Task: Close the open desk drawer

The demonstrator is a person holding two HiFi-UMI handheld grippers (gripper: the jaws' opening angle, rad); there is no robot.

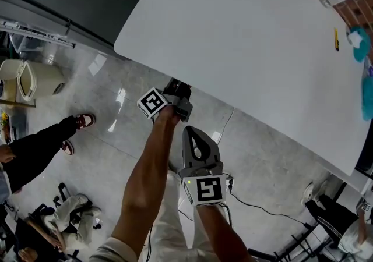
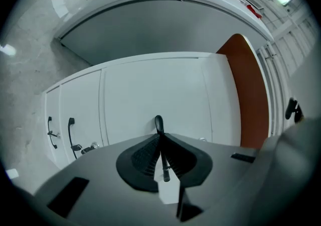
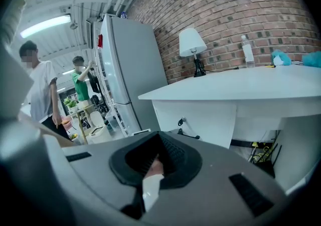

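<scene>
While both grippers keep jaws pressed together on nothing, the left gripper (image 2: 159,119) points close at one white drawer front (image 2: 155,89) under the desk (image 1: 245,39) edge, two black handles (image 2: 70,129) beside it; the right gripper (image 1: 191,133) sits clear.

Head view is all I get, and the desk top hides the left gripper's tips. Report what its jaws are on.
Observer: The left gripper is shut on a thin black handle of a white drawer front.
Operator: List what else is on that side of the desk.
Observer: Two more black handles sit on the fronts further left in the left gripper view.
Operator: Now the right gripper.
Observer: The right gripper is shut and empty. It faces the desk end, where a white lamp stands by the brick wall.
</scene>
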